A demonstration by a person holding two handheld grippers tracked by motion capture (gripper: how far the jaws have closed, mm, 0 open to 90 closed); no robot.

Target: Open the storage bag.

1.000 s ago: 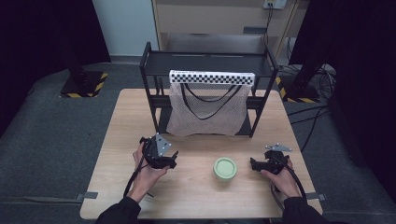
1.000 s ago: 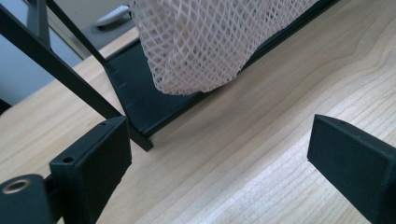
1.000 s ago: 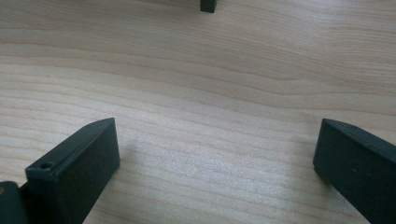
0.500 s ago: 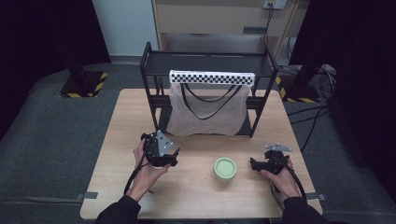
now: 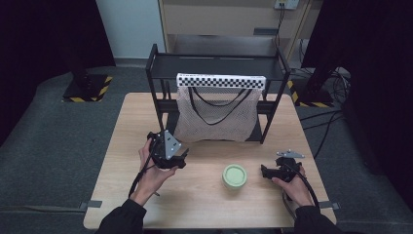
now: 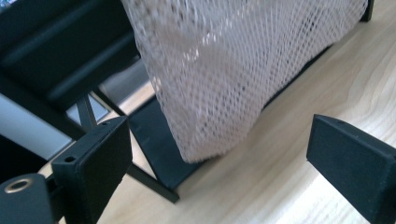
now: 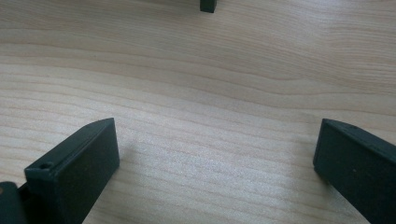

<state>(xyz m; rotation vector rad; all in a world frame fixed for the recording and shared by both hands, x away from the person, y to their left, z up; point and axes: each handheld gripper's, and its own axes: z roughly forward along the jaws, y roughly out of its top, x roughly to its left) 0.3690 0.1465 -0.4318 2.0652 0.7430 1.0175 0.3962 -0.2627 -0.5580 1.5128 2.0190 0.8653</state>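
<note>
My left tool (image 5: 181,157) is spread wide, empty, with the mesh bag (image 6: 243,70) hanging just ahead of it from the black rack (image 5: 160,105). My right tool (image 5: 265,171) rests released on the bench (image 7: 210,84), the green jar (image 5: 234,176) just beside it.

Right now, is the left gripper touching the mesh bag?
Apart. In the left gripper view, the left gripper has its jaws wide open, and bare table lies between them and the mesh bag, which hangs farther ahead.

Wooden table (image 5: 204,204), checkered strip (image 5: 221,81), grey floor (image 5: 53,146)
</note>
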